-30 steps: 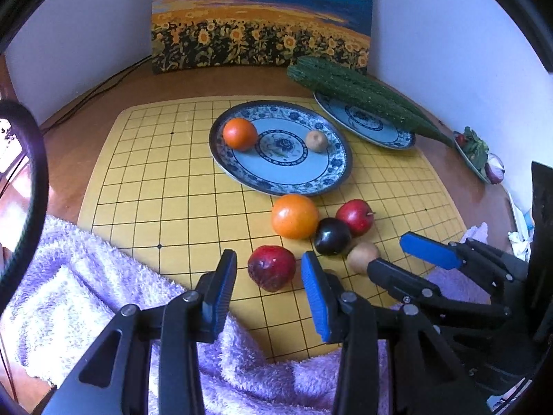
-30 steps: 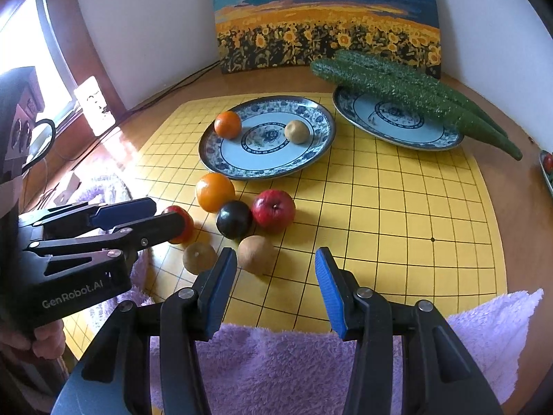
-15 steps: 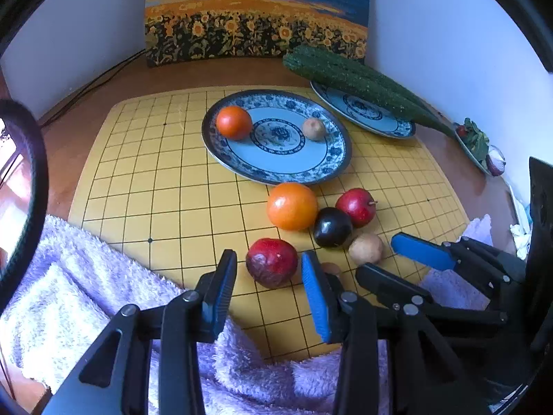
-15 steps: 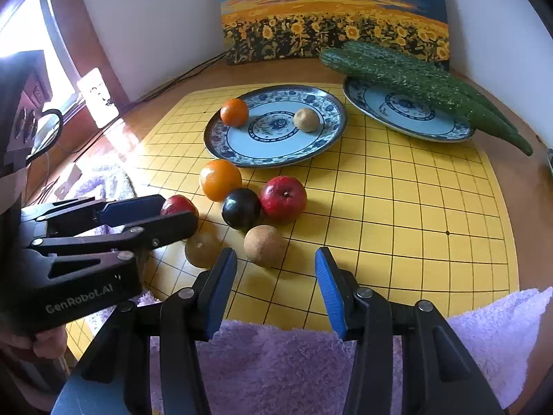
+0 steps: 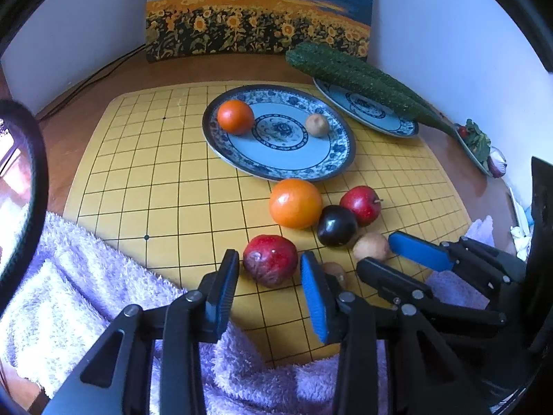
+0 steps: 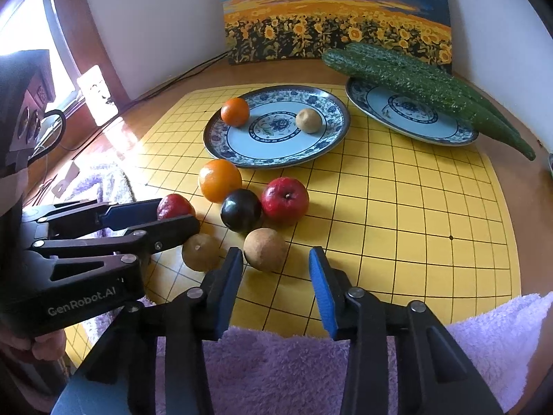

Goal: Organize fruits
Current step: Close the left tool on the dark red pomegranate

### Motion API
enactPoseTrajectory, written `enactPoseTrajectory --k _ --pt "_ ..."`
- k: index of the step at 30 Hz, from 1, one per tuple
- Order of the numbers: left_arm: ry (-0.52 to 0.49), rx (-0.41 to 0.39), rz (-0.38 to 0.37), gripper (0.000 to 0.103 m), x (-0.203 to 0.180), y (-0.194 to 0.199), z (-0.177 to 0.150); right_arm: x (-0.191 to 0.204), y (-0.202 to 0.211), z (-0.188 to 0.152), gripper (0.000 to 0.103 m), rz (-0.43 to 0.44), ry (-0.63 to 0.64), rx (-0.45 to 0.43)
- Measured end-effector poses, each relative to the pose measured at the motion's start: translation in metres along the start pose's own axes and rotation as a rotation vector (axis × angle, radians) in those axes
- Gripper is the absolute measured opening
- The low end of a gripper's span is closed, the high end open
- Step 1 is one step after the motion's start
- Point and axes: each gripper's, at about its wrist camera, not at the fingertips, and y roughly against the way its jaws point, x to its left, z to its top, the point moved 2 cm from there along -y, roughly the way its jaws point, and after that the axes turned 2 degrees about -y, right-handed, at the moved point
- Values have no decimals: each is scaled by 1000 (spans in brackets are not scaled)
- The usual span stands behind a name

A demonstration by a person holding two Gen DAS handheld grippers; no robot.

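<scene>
On the yellow grid mat (image 5: pixel 138 180) loose fruit lies in a cluster: a dark red fruit (image 5: pixel 270 260), a large orange (image 5: pixel 295 202), a black plum (image 5: pixel 337 225), a red apple (image 5: pixel 360 200) and two brown fruits (image 6: pixel 265 249) (image 6: pixel 200 252). My left gripper (image 5: pixel 269 278) is open, its fingers either side of the dark red fruit's near end. My right gripper (image 6: pixel 275 273) is open just short of the brown fruit. A blue patterned plate (image 5: pixel 331 169) holds a small orange (image 5: pixel 235 117) and a small brown fruit (image 5: pixel 317 125).
A second patterned plate (image 6: pixel 446 133) at the back right carries long cucumbers (image 6: pixel 414 76). A purple towel (image 6: pixel 276 373) covers the near edge. A sunflower painting (image 6: pixel 331 24) leans on the back wall. A dish of vegetables (image 5: pixel 480 145) sits far right.
Both grippers have moved forward toward the fruit cluster. The left one has closed in on the dark red fruit, the right one on the brown fruit. Both jaws stay open.
</scene>
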Motion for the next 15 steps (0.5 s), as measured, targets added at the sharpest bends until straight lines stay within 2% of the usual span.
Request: enactPoseTrajectory --k 4,8,15 --pt "-6 -1 -3 35 -2 -1 -1 0 0 0 38 -6 1 -6" --pt "-6 -8 2 33 -2 -1 -1 1 -1 -1 28 15 2 -9" --pt "-18 -30 -4 33 -5 2 -1 -1 0 -2 27 28 -11 -16"
